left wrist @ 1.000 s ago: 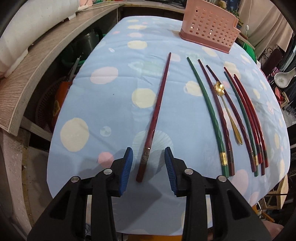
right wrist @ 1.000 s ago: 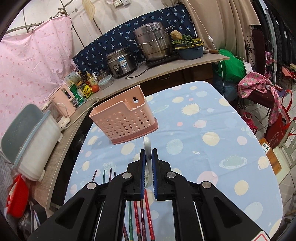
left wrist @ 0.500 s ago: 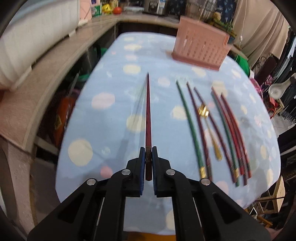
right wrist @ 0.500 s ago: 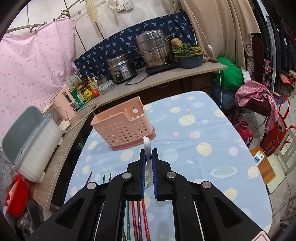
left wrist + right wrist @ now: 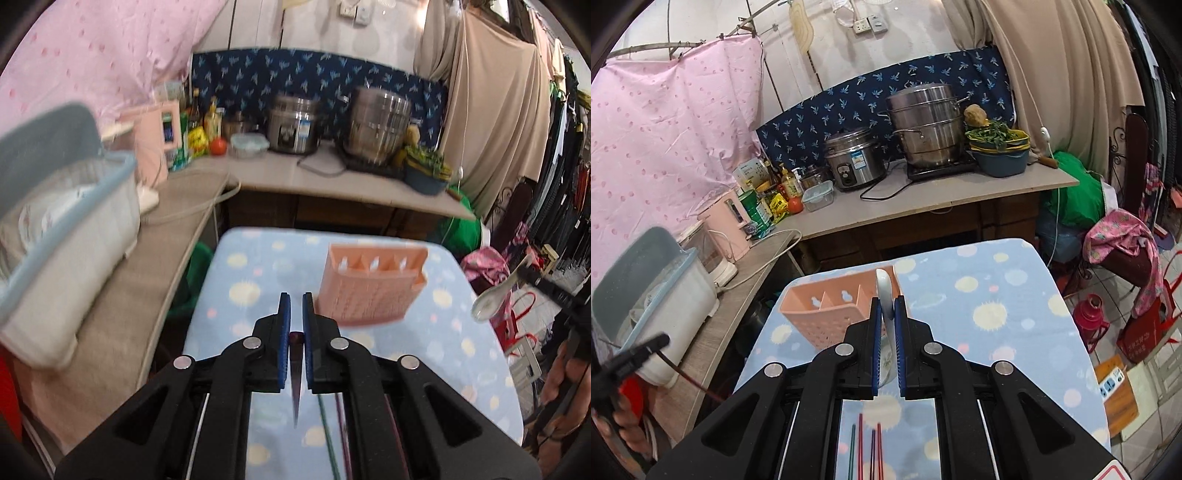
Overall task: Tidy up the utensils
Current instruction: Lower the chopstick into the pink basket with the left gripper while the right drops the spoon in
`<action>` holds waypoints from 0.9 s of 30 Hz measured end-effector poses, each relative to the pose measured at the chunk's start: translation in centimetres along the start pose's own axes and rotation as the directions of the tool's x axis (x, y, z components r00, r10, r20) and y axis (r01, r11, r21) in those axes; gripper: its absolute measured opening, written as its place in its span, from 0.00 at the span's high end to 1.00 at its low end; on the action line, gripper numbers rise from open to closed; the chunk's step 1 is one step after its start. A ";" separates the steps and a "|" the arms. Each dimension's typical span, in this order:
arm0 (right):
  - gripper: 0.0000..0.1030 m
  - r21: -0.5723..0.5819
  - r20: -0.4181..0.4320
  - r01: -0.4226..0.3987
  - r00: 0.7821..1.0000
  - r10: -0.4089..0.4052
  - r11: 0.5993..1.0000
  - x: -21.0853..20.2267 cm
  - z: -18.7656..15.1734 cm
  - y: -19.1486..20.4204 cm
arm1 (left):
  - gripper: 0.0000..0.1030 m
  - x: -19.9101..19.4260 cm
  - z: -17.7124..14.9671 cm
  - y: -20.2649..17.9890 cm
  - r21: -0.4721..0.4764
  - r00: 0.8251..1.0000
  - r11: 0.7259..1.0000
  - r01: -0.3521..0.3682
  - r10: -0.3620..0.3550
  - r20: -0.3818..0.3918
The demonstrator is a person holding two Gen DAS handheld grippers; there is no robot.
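My left gripper (image 5: 296, 306) is shut on a dark red chopstick (image 5: 296, 373) and holds it above the table, tip hanging down towards me. It also shows in the right wrist view (image 5: 685, 374). The pink perforated utensil holder (image 5: 369, 286) stands just ahead to the right. My right gripper (image 5: 887, 308) is shut on a white ceramic spoon (image 5: 885, 291), raised near the holder (image 5: 831, 310). The spoon shows at the right in the left wrist view (image 5: 496, 299). Several red and green chopsticks (image 5: 868, 446) lie on the cloth below.
The table wears a light blue spotted cloth (image 5: 997, 314). A counter (image 5: 923, 206) behind carries a rice cooker (image 5: 855, 158), steel pots and bottles. A white and blue bin (image 5: 62, 236) stands on the left counter. A hand shows at the right edge (image 5: 569, 376).
My left gripper closed on the dark red chopstick, lifted it off the cloth and tilted up towards the holder. My right gripper moved closer to the holder with the spoon.
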State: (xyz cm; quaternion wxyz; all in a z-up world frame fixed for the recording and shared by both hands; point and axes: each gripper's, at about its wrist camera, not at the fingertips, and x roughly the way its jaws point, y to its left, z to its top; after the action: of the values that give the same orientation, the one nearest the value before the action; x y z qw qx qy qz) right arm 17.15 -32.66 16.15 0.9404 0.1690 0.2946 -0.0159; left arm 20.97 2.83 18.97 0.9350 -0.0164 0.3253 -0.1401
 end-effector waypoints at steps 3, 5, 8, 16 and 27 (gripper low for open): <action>0.93 0.005 -0.003 -0.004 1.000 0.004 1.000 2.0 1.3 0.2 | 0.94 0.3 3.2 -1.0 0.003 0.999 1.000 0.013 -0.013 0.051; 0.93 -0.003 -0.002 0.004 1.000 -0.004 1.000 3.4 2.1 0.6 | 0.94 0.5 5.2 -1.9 0.007 0.997 1.000 0.023 -0.023 0.079; 0.93 -0.010 -0.004 0.012 1.000 -0.012 1.000 5.5 3.0 1.1 | 0.94 0.8 7.7 -3.1 0.015 0.992 0.999 0.029 -0.031 0.126; 0.93 -0.013 -0.042 0.019 0.999 -0.020 1.000 10.4 3.5 1.5 | 0.94 2.0 13.4 -5.7 0.011 0.971 0.998 0.066 -0.066 0.231; 0.93 -0.007 -0.082 0.029 0.996 -0.030 1.000 14.1 2.9 0.8 | 0.94 4.2 15.9 -7.3 0.017 0.965 0.997 0.072 -0.074 0.251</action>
State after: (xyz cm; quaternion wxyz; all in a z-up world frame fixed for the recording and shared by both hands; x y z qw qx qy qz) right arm 30.46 -31.84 10.71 0.9276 0.1625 0.3357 -0.0220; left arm 32.05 -6.31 29.82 0.9630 -0.0426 0.2027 -0.1725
